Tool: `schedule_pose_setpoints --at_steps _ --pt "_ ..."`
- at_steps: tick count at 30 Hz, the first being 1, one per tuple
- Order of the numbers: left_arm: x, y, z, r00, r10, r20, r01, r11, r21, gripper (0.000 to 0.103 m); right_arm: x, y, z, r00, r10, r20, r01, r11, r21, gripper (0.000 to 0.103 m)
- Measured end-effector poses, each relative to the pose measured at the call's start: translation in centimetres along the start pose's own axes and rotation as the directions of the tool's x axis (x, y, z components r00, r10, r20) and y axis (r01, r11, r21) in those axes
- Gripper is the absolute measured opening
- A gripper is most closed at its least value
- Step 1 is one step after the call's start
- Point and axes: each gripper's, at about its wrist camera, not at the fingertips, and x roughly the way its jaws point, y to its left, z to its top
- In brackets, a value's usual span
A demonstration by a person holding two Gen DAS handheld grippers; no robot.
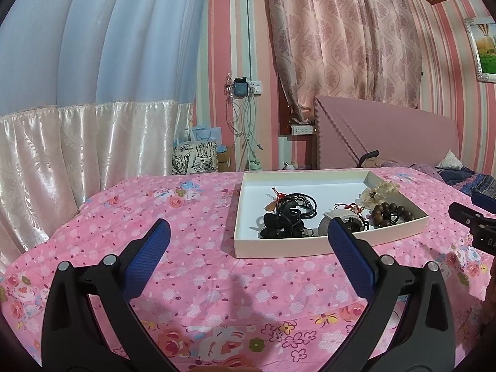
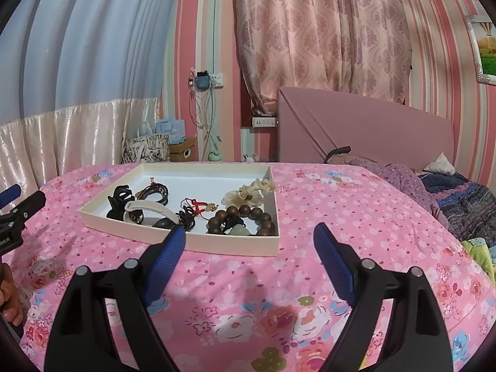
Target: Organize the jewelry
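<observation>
Near the bedspread's [image 2: 341, 204] far edge, the tray [image 2: 198, 243] holds tangled jewelry [image 2: 186, 214]. I keep left gripper [image 1: 248, 241] and right gripper [image 2: 249, 248] released, empty; cords may snag, dragging neighbours out.

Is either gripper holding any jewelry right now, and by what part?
Nothing held. Left gripper and right gripper are open and empty, short of the tray.

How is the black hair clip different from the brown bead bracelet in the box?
The hair clip is black, one solid piece with claw-like teeth; the bead bracelet is brown, a ring of many round beads. The hair clip sits toward the box's left side in the right wrist view, the bead bracelet at its right near corner. Both lie inside the same shallow white box, untouched by either gripper.
</observation>
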Motion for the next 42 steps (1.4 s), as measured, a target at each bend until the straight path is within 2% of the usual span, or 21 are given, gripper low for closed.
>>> schedule_pose_setpoints --at_steps 8,12,42 --pt "0.3 0.0 0.0 1.0 0.024 -0.019 -0.024 1.0 -0.003 0.1 0.3 0.3 0.0 1.0 0.0 -0.013 0.0 1.0 -0.011 0.085" --pt "0.6 0.1 0.0 0.999 0.039 -0.033 -0.039 0.999 -0.002 0.1 1.1 0.4 0.0 0.999 -0.005 -0.047 0.005 1.0 -0.011 0.085" --pt "1.1 -0.1 -0.3 0.998 0.058 -0.038 -0.058 0.998 0.003 0.1 1.1 0.0 -0.1 0.999 0.02 -0.045 -0.019 1.0 0.01 0.085"
